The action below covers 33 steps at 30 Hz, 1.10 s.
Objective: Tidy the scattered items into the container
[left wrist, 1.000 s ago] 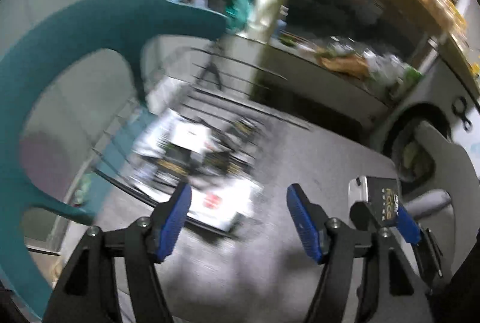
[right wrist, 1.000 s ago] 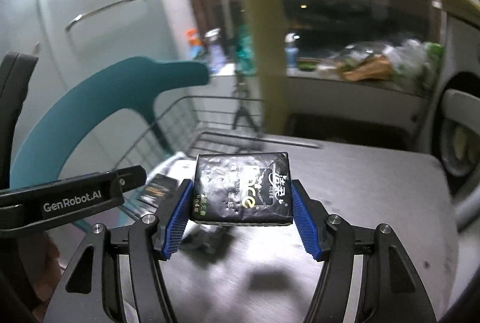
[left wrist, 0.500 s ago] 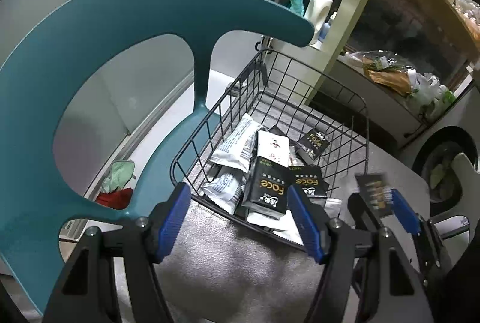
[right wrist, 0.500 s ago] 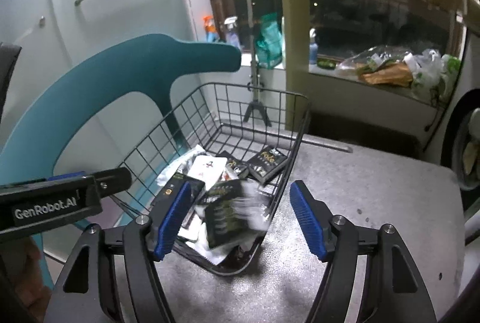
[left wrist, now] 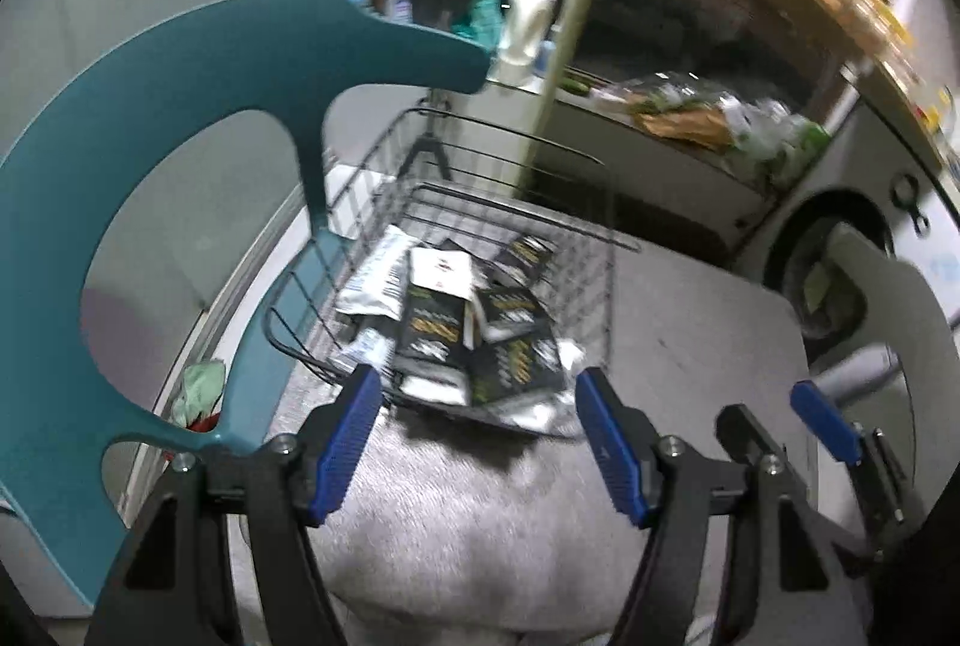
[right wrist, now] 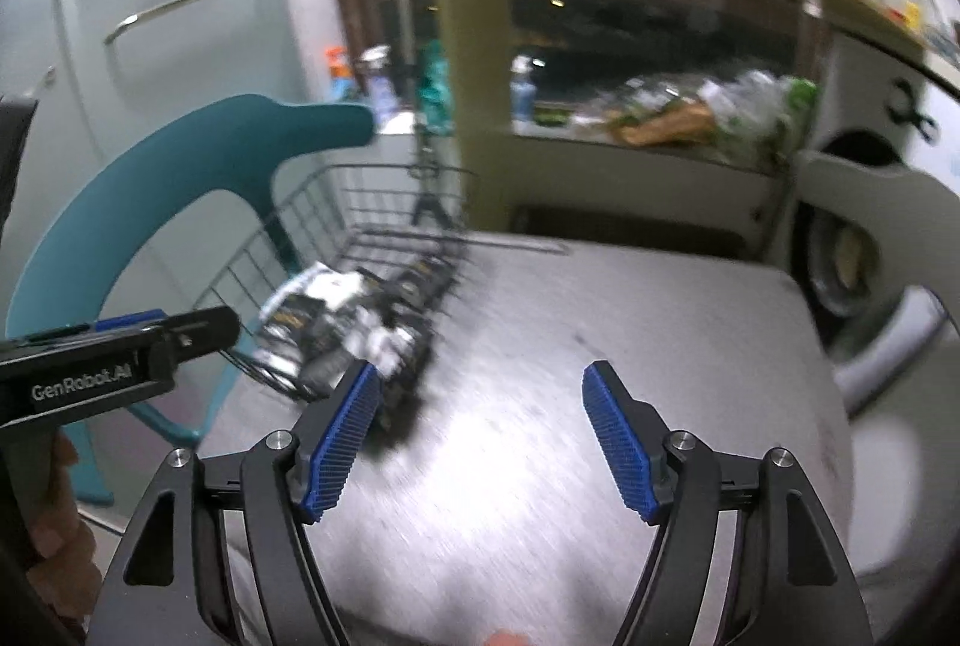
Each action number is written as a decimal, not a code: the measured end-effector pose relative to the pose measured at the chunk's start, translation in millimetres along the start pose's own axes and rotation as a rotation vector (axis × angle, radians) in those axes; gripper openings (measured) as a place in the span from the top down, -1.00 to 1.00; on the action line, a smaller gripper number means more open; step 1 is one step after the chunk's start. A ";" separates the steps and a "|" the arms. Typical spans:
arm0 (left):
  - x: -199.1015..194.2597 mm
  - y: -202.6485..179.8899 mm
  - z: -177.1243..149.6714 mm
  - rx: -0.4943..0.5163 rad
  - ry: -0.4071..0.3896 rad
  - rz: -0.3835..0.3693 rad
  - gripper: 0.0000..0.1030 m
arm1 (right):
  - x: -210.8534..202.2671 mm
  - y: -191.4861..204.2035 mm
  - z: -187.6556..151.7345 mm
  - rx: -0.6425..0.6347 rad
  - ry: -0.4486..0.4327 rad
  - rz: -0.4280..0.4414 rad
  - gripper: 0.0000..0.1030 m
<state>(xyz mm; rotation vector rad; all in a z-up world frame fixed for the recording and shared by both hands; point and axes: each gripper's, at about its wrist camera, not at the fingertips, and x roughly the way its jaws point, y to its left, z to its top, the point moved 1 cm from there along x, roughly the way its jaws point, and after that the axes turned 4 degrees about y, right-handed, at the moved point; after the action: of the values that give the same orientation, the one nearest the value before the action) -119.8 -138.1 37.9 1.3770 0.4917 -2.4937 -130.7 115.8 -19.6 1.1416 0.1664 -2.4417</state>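
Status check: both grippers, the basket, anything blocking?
Left gripper open, empty. Right gripper empty, jaws opening. Wire basket on the grey table, packets piled inside. Nothing between grippers and basket; teal chair beside it.

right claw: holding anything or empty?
Empty. The right claw is opening, and only bare grey tabletop shows between its blue pads. The black and white packets lie in the wire basket.

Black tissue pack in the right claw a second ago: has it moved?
Yes. The right claw is empty, jaws opening over bare table. The pack has left it, apparently into the wire basket beside the teal chair; blur hides which.
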 end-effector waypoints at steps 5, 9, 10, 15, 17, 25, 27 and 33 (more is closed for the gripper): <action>-16.9 -25.9 -28.2 0.092 0.015 -0.041 -0.40 | -28.9 -35.1 -30.7 0.092 0.034 -0.046 -0.37; -27.0 -37.7 -52.9 0.146 0.037 -0.072 -0.40 | -53.5 -48.8 -55.5 0.122 0.016 -0.083 -0.37; -30.3 -40.3 -61.3 0.166 0.036 -0.074 -0.40 | -60.0 -49.8 -61.5 0.125 0.006 -0.090 -0.37; -42.7 -44.5 -94.8 0.227 0.029 -0.084 -0.40 | -82.2 -62.9 -96.9 0.157 -0.033 -0.134 -0.37; -47.9 -45.1 -108.7 0.253 0.021 -0.098 -0.40 | -87.4 -72.1 -113.9 0.190 -0.046 -0.143 -0.37; -64.8 -52.8 -135.2 0.300 0.025 -0.139 -0.41 | -90.6 -84.5 -130.4 0.255 -0.052 -0.163 -0.37; -67.5 -56.6 -136.0 0.297 0.020 -0.151 -0.41 | -89.5 -82.9 -130.4 0.237 -0.048 -0.157 -0.37; -72.0 -73.1 -149.1 0.344 0.045 -0.174 -0.41 | -91.0 -84.6 -129.9 0.247 -0.047 -0.170 -0.37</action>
<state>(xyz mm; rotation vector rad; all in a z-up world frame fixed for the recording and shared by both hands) 4.8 -6.8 37.7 1.5742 0.2029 -2.7939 -25.2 259.6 -42.1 1.2141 -0.0572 -2.6958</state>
